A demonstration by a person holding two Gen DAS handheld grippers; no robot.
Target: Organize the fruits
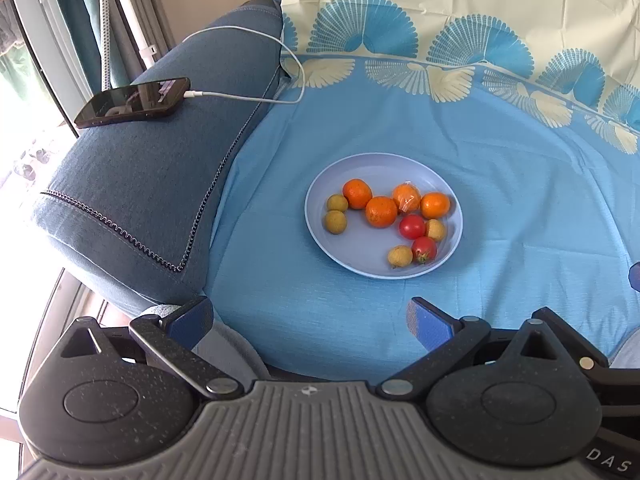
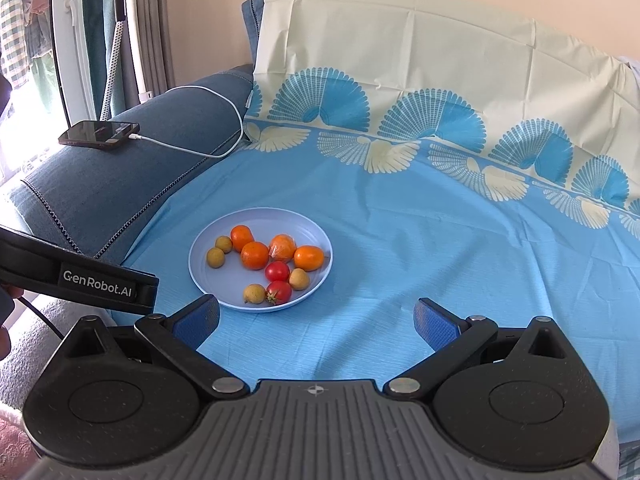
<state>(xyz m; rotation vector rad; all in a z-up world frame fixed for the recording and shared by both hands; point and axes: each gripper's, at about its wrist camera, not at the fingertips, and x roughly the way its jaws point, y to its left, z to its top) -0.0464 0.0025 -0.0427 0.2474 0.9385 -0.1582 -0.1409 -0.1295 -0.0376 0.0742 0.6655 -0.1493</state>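
A light blue plate (image 1: 352, 252) (image 2: 224, 296) lies on the blue cloth. It holds several oranges (image 1: 381, 211) (image 2: 254, 255), one of them wrapped in clear film (image 1: 406, 197) (image 2: 282, 247), two red tomatoes (image 1: 412, 226) (image 2: 277, 271) and several small yellow-brown fruits (image 1: 335, 221) (image 2: 215, 258). My left gripper (image 1: 310, 320) is open and empty, near the plate's front edge. My right gripper (image 2: 316, 320) is open and empty, in front of the plate and a little to its right.
A blue sofa armrest (image 1: 140, 184) (image 2: 120, 176) stands to the left with a phone (image 1: 132, 102) (image 2: 99, 133) on a white charging cable (image 1: 288, 60) (image 2: 224, 108). The cloth (image 1: 500, 220) (image 2: 440, 240) spreads wide to the right. The left gripper's body (image 2: 80, 280) shows at the left.
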